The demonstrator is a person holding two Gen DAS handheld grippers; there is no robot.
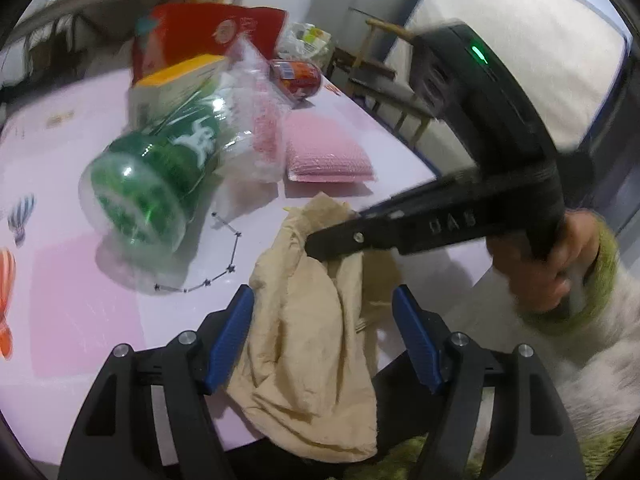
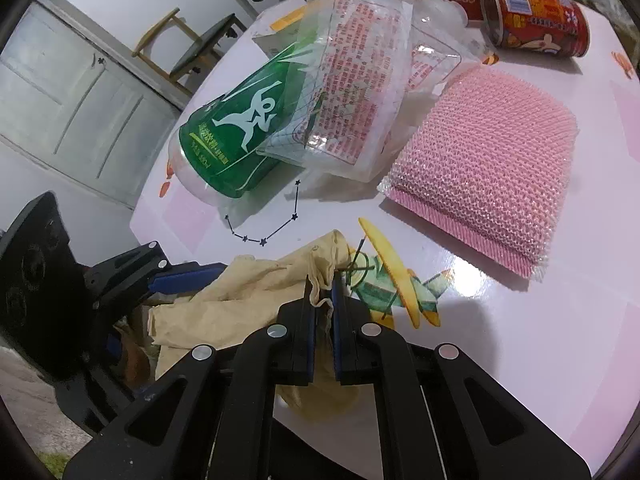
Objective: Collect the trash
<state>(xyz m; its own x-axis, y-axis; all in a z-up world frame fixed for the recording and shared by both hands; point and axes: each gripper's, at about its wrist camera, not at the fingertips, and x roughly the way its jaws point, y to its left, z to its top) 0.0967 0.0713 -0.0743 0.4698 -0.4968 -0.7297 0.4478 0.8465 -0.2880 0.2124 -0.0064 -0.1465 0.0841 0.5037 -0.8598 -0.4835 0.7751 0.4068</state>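
Observation:
A crumpled beige bag (image 1: 304, 320) hangs over the near edge of the pink table (image 1: 80, 272). My left gripper (image 1: 324, 312) is open with its blue pads on either side of the bag. My right gripper (image 2: 322, 280) is shut on the bag's upper edge (image 2: 320, 268); it also shows in the left wrist view (image 1: 316, 240), pinching the bag's top. Behind lie a green-labelled clear bottle (image 2: 228, 136), a clear printed plastic wrapper (image 2: 360, 80), a pink mesh scouring pad (image 2: 488, 160) and a red can (image 2: 536, 20) on its side.
A red box (image 1: 208, 36) and a yellow-topped carton (image 1: 176, 80) stand at the table's far side. A wooden chair (image 1: 384, 76) stands beyond the table's right edge. A grey door (image 2: 72, 108) is behind the left side.

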